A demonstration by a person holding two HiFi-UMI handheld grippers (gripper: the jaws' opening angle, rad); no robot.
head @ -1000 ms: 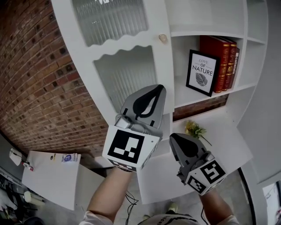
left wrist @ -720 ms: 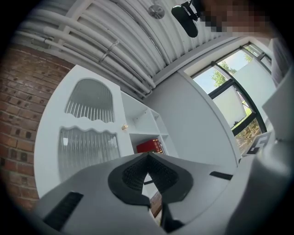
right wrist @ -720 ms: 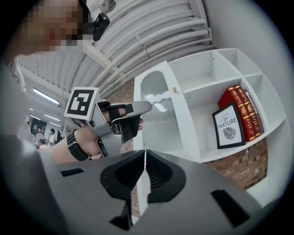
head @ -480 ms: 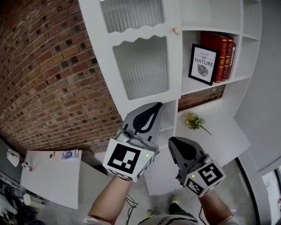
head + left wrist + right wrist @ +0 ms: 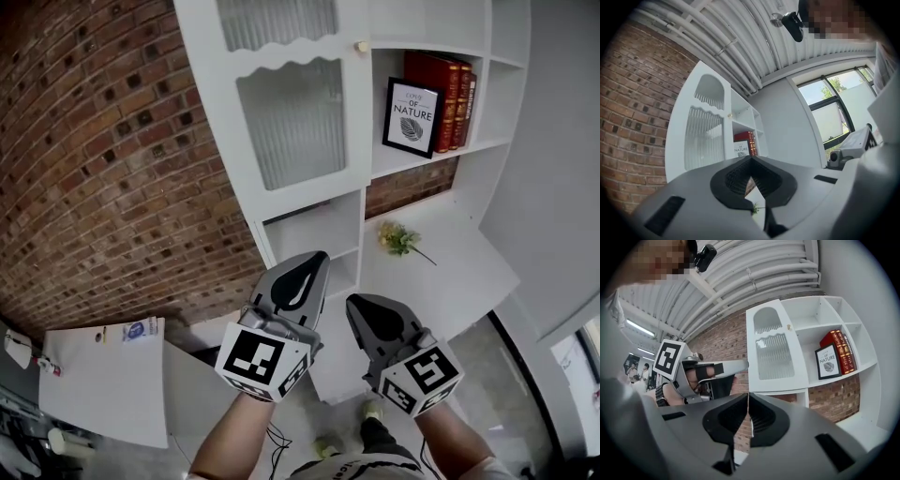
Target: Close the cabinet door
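Observation:
The white cabinet door (image 5: pixel 291 112) has ribbed glass panels and a small round knob (image 5: pixel 362 45). It looks flat against the cabinet front, left of the open shelves. My left gripper (image 5: pixel 315 259) is shut and empty, well below the door in the head view. My right gripper (image 5: pixel 355 304) is beside it, also shut and empty. Neither touches the cabinet. In the left gripper view the door (image 5: pixel 701 136) stands beyond the shut left gripper (image 5: pixel 751 159). In the right gripper view the door (image 5: pixel 776 355) and its knob (image 5: pixel 789 326) show above the shut right gripper (image 5: pixel 748 397).
Open shelves hold a framed picture (image 5: pixel 410 116) and red books (image 5: pixel 442 84). A small green sprig (image 5: pixel 398 237) lies on the white counter (image 5: pixel 459 281). A brick wall (image 5: pixel 112 169) stands to the left, with a white tabletop (image 5: pixel 103 380) below.
Both grippers have drawn down and away from the cabinet. The left gripper, which overlapped the door's lower part, now sits below it. Both stay shut.

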